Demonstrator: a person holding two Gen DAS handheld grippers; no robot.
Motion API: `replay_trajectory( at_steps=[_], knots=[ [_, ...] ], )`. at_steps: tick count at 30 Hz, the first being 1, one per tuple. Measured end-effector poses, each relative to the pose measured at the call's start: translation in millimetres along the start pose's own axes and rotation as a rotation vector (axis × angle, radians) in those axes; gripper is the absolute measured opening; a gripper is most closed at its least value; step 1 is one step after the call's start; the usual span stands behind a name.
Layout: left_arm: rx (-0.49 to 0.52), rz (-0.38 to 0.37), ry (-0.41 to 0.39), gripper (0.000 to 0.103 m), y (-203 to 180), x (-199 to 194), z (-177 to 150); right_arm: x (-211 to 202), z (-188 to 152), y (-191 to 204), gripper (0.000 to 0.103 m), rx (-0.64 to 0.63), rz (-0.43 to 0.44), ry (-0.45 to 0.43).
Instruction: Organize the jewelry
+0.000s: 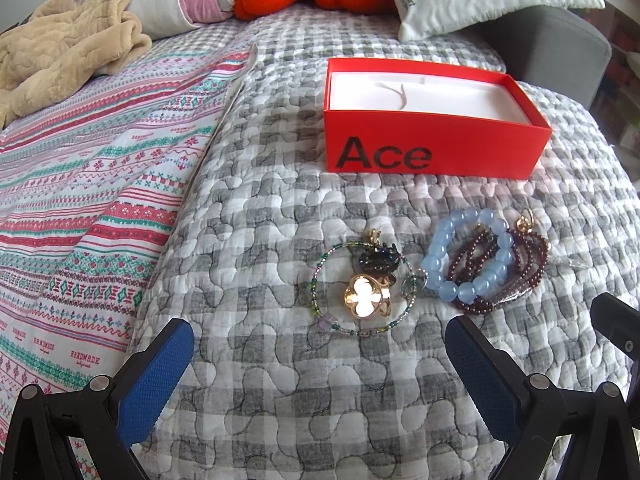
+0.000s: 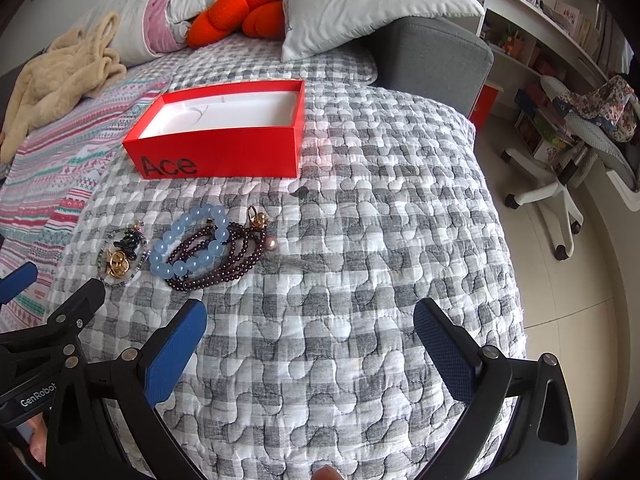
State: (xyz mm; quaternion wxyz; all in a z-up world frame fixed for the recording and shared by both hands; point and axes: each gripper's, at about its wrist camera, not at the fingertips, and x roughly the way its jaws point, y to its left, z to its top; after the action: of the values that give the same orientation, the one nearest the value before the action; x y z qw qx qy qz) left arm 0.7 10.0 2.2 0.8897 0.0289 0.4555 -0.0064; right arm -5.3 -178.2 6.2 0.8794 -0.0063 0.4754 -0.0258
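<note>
Blue-padded left gripper (image 1: 320, 354): fingers spread wide, holding nothing, beaded bracelets (image 1: 480, 258) just beyond tips. Right gripper (image 2: 310, 330): likewise wide apart, touching nothing.

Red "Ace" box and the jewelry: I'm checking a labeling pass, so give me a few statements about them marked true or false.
1. The red cardboard "Ace" box is open, with no jewelry visible inside. True.
2. The pale blue round-bead bracelet lies inside the box. False: it lies on the grey checked quilt, in front of the box.
3. The dark maroon small-bead strand overlaps the blue bracelet. True.
4. The left gripper is shut on the thin green-bead bracelet. False: it is open and holds nothing.
5. The right gripper is open. True.
</note>
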Motion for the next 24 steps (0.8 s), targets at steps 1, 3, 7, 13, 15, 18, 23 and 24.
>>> replay_trajectory(
  at_steps=[1, 3, 7, 13, 15, 18, 23, 24],
  knots=[
    [0.0, 0.001, -0.001, 0.103, 0.4, 0.0, 0.0, 0.5, 0.0, 0.3, 0.103, 0.0, 0.001, 0.001],
    [0.0, 0.002, -0.002, 0.103, 0.8, -0.1, 0.0, 0.7, 0.0, 0.4, 0.103, -0.002, 0.001, 0.001],
    [0.002, 0.002, -0.002, 0.103, 0.3, -0.2, 0.0, 1.3, 0.2, 0.4, 0.103, -0.003, 0.001, 0.002],
    [0.009, 0.0, -0.006, 0.103, 1.5, -2.5, -0.7, 1.7, -0.2, 0.1, 0.103, -0.002, 0.0, 0.001],
    [0.01, 0.0, -0.007, 0.103, 1.3, -3.1, -0.9, 1.8, -0.2, 0.1, 0.103, -0.003, 0.0, 0.002],
    [0.009, 0.0, -0.006, 0.103, 1.6, -3.3, -0.9, 1.7, 0.0, -0.2, 0.103, 0.0, 0.0, 0.002],
    [0.01, 0.001, -0.008, 0.103, -0.6, -5.1, -0.3, 1.9, -0.1, 0.9, 0.103, -0.002, -0.001, 0.002],
    [0.011, 0.0, -0.008, 0.103, -0.5, -5.4, -0.1, 1.5, -0.2, 0.8, 0.103, -0.002, 0.0, 0.003]
  ],
)
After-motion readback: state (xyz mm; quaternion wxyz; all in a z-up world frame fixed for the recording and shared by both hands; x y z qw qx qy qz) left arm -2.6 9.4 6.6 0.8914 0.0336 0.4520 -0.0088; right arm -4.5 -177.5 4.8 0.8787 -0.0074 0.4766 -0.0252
